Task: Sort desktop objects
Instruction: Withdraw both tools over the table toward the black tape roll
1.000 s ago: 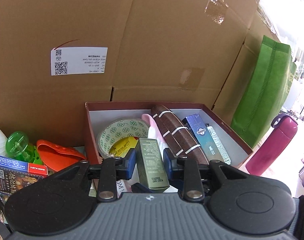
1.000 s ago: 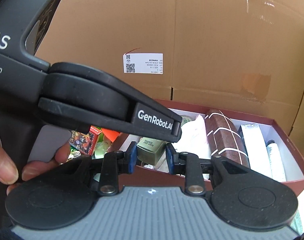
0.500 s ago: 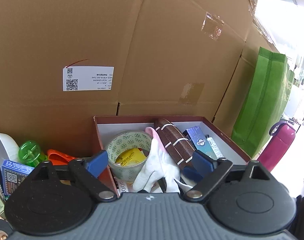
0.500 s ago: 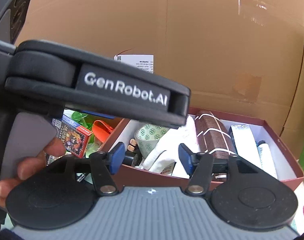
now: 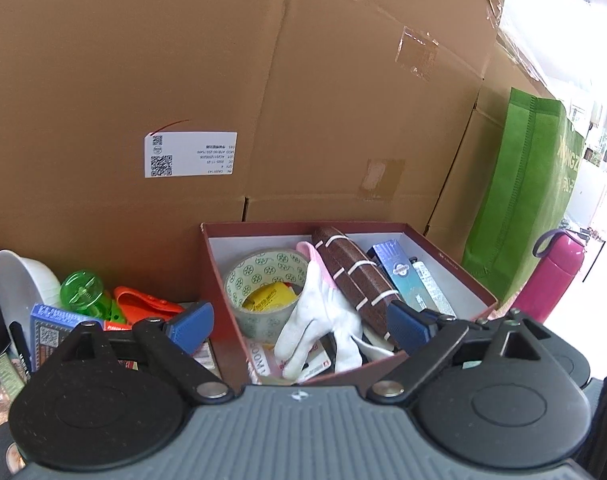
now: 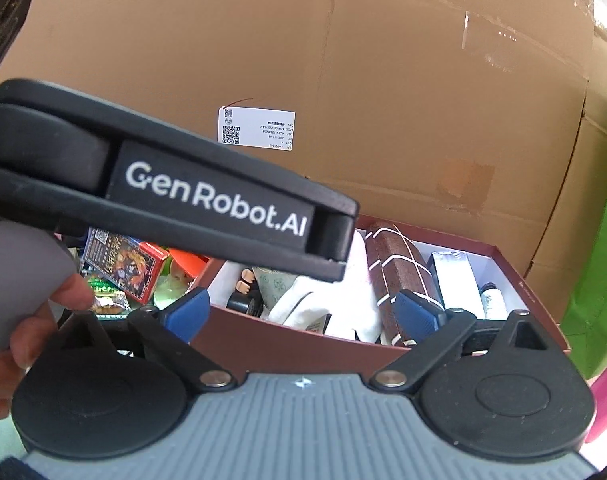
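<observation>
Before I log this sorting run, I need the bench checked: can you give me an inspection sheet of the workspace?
Surface: mostly hidden under objects.
Job's things: red box holds tape roll, white glove, brown case, blue carton.
Clutter: beside the box, green toy, orange piece, card pack, white bowl.
Grippers: left gripper open, empty; right gripper jaws opening, nothing gripped.
Cables: nothing seen.
Surroundings: cardboard cartons, green bag, pink flask.

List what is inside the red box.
In the red box: a tape roll with a yellow packet inside, a white glove, a brown case, a blue carton. The glove covers whatever lies beneath it.
</observation>
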